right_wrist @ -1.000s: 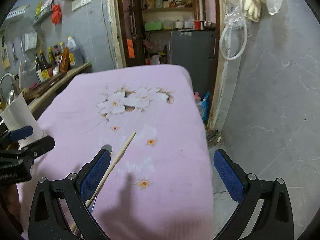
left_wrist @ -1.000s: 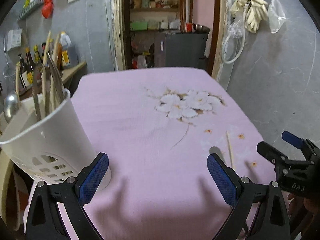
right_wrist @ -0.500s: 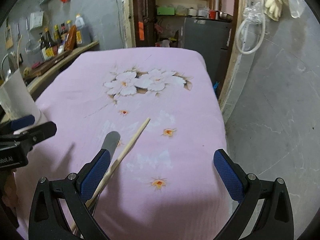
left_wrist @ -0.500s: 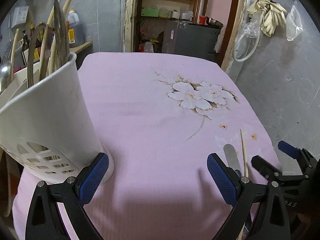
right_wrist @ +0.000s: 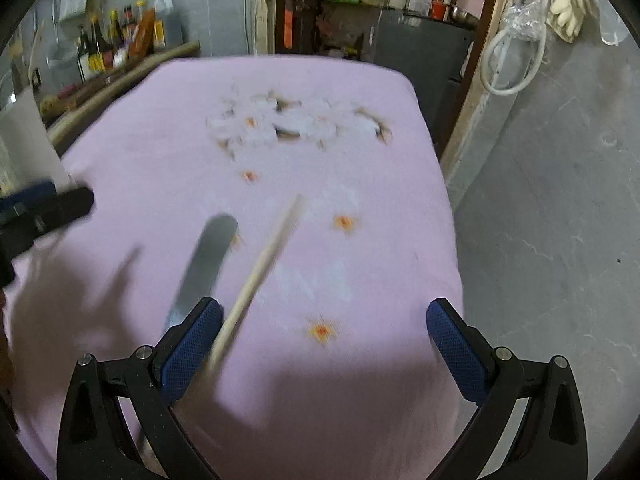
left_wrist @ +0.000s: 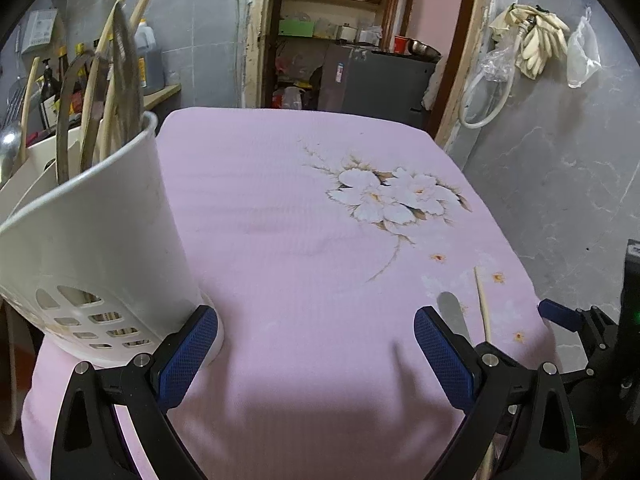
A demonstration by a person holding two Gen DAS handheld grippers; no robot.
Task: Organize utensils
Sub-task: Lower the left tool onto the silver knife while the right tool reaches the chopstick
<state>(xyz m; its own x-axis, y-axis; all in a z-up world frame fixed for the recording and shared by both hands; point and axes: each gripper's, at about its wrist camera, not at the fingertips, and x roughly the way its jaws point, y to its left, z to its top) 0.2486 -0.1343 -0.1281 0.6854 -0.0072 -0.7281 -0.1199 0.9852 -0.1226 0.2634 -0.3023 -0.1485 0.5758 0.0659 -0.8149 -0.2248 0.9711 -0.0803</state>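
A white utensil holder (left_wrist: pixel 100 240) stands at the left on the pink flowered cloth (left_wrist: pixel 300 240), with several wooden and metal utensils upright in it. My left gripper (left_wrist: pixel 316 352) is open and empty; its left finger is beside the holder's base. A wooden chopstick (right_wrist: pixel 260 268) and a metal knife (right_wrist: pixel 204 268) lie side by side on the cloth near its front right; both also show in the left wrist view, the chopstick (left_wrist: pixel 482 300) and the knife (left_wrist: pixel 450 308). My right gripper (right_wrist: pixel 320 344) is open and empty just above them, its left finger over the knife.
The cloth-covered table drops off to a grey floor (right_wrist: pixel 540 220) on the right. A shelf with bottles (right_wrist: pixel 116 48) runs along the left wall. A doorway with a dark cabinet (left_wrist: pixel 380 80) lies behind the table.
Both grippers have moved forward and lower over the table. The holder now looms larger at the left. The knife and chopstick sit closer to the right gripper's fingers.
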